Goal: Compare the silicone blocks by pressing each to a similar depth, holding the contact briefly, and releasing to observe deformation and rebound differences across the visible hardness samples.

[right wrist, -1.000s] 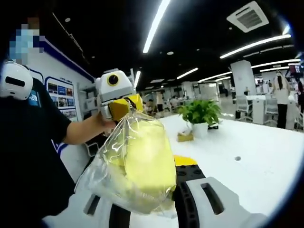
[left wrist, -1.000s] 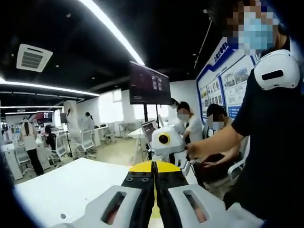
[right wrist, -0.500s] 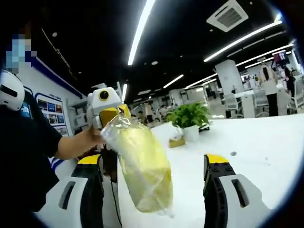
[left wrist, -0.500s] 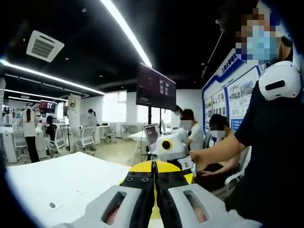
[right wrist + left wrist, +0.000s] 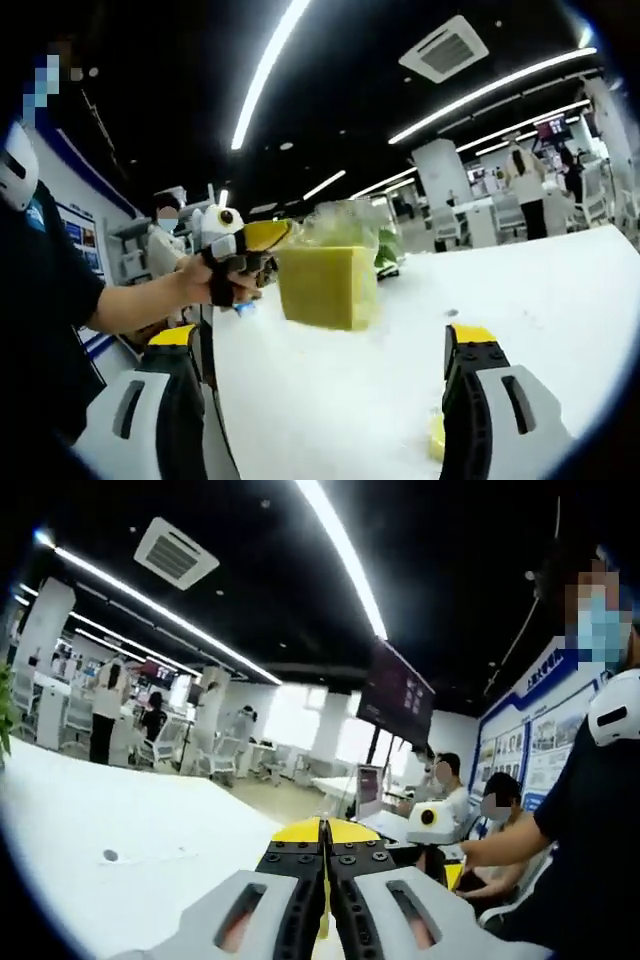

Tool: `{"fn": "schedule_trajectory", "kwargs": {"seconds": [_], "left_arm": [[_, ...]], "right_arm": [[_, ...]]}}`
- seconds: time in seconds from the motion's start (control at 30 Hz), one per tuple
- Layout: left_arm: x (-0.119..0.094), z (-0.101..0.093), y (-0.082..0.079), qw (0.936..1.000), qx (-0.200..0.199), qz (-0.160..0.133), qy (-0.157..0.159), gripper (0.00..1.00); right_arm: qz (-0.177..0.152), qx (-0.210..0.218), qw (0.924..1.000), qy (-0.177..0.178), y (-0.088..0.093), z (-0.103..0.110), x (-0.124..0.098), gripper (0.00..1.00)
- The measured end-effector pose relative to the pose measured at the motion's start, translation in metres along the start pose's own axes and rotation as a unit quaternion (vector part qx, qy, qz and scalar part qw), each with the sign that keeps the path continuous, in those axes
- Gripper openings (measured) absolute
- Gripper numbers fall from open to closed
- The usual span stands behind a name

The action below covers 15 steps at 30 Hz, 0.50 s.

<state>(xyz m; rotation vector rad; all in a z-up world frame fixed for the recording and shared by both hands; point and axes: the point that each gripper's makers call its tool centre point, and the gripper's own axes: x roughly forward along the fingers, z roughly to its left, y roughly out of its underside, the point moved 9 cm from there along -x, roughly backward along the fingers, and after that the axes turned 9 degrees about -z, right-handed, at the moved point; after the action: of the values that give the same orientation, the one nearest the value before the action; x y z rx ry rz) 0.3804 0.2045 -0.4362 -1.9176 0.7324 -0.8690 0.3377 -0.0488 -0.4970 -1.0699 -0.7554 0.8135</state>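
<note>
A yellow silicone block [image 5: 325, 287] sits inside a clear plastic bag [image 5: 345, 222] that hangs over the white table [image 5: 540, 290]. In the right gripper view my left gripper [image 5: 262, 236] comes in from the left, held by a hand, its yellow jaws shut on the bag's top corner. My right gripper [image 5: 320, 336] stands wide open below and in front of the bag, apart from it, with nothing between its fingers. In the left gripper view my left gripper [image 5: 322, 832] shows its jaws pressed together, and the right gripper's white body [image 5: 432, 818] lies ahead on the right.
A small yellow piece [image 5: 437, 437] lies on the table by my right jaw. A potted plant [image 5: 386, 255] stands behind the bag. The person's dark sleeve [image 5: 40, 290] is at the left. A hanging monitor [image 5: 398, 692], seated people and office desks fill the background.
My right gripper opened and let go of the bagged block. The left gripper has carried the bag farther away from the right gripper, and the block now hangs squarer.
</note>
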Motion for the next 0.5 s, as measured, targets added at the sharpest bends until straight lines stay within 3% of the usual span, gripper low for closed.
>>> {"fn": "schedule_trajectory", "kwargs": {"seconds": [0.1,0.13,0.27,0.4,0.5], "left_arm": [[-0.004,0.015,0.01,0.9996,-0.006,0.022,-0.019,0.0],[-0.006,0.022,0.015,0.9985,0.0,0.037,-0.04,0.0],[-0.008,0.037,0.032,0.9953,-0.017,0.072,-0.062,0.0],[-0.015,0.053,0.054,0.989,-0.034,0.102,-0.102,0.0],[-0.022,0.065,0.077,0.9802,-0.084,0.128,-0.126,0.0]], "right_arm": [[0.025,-0.008,0.9996,0.004,0.005,0.005,-0.015,0.89],[0.031,-0.017,0.9994,0.006,0.006,0.006,-0.02,0.9],[0.035,-0.033,0.9987,0.016,0.013,0.011,-0.04,0.93],[0.037,-0.027,0.9985,0.03,0.021,0.014,-0.059,0.92],[0.036,-0.014,0.9983,0.043,0.027,0.018,-0.071,0.91]]}}
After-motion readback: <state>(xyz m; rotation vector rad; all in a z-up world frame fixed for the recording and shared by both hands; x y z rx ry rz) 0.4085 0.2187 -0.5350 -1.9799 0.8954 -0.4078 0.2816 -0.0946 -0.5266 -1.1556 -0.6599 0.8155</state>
